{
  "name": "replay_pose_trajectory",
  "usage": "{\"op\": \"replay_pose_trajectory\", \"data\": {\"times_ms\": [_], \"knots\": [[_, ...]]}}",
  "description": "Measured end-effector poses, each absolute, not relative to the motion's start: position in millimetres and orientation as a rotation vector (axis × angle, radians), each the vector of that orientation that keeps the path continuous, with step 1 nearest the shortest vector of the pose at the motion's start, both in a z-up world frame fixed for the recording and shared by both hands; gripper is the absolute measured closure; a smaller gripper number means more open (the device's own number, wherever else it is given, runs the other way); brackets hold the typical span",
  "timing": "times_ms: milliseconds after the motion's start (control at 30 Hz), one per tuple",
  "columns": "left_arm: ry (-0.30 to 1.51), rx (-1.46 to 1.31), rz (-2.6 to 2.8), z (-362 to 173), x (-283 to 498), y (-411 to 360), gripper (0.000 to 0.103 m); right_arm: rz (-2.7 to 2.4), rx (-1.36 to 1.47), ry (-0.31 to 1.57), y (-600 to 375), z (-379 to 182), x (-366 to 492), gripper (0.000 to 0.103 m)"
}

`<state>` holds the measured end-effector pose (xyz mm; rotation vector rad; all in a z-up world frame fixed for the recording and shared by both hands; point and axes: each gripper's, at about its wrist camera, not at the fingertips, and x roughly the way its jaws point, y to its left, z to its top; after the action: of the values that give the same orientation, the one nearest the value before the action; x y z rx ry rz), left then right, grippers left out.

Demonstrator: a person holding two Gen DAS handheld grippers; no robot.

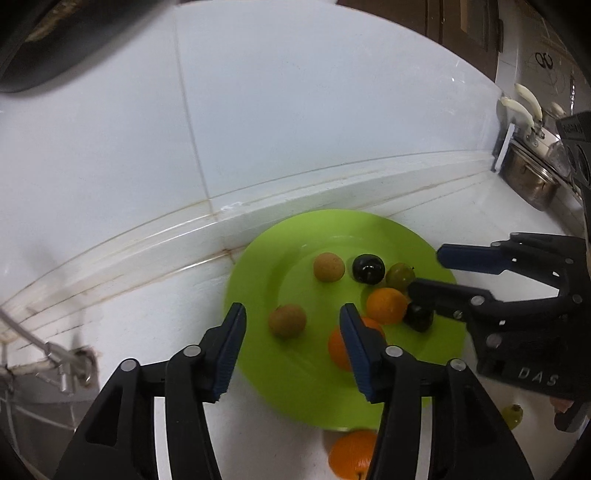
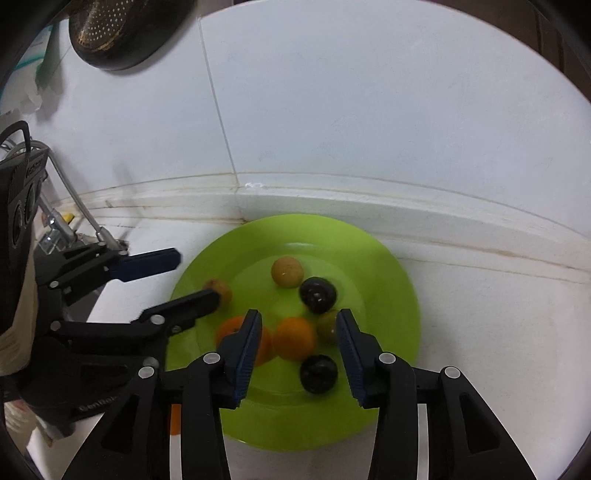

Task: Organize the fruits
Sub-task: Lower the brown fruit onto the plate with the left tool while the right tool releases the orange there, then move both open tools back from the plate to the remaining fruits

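Observation:
A green plate (image 1: 280,384) (image 2: 391,280) lies on the white counter by the wall. On it lie two oranges (image 1: 386,304) (image 2: 295,338), two dark plums (image 1: 367,268) (image 2: 317,294), two tan round fruits (image 1: 287,320) (image 2: 286,271) and a green fruit (image 1: 399,275) (image 2: 328,326). My left gripper (image 1: 293,314) (image 2: 195,275) is open and empty over the plate's left side. My right gripper (image 2: 297,321) (image 1: 424,269) is open and empty over the fruits in the middle. Another orange (image 1: 351,456) and a green fruit (image 1: 513,415) lie on the counter off the plate.
A white tiled wall with a ledge (image 1: 258,218) runs behind the plate. A steel pot (image 1: 532,177) stands at the right. A tap and hose (image 2: 70,206) are at the left. A dark colander (image 2: 122,29) hangs above.

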<state>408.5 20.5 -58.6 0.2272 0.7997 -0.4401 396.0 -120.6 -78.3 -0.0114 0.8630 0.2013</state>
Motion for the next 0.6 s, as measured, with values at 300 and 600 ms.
{"op": "replay_pose_trajectory", "data": {"times_ms": [300, 600], "knots": [[0.715, 0.230, -0.375, -26.1, 358.1, 31.0, 0.032, 0.170, -0.057, 0.789, -125.5, -47.9, 353.0, 0.060], [0.648, 0.194, -0.354, 1.9, 306.7, 34.4, 0.017, 0.188, -0.060, 0.686, -129.6, -9.8, 298.1, 0.055]]}}
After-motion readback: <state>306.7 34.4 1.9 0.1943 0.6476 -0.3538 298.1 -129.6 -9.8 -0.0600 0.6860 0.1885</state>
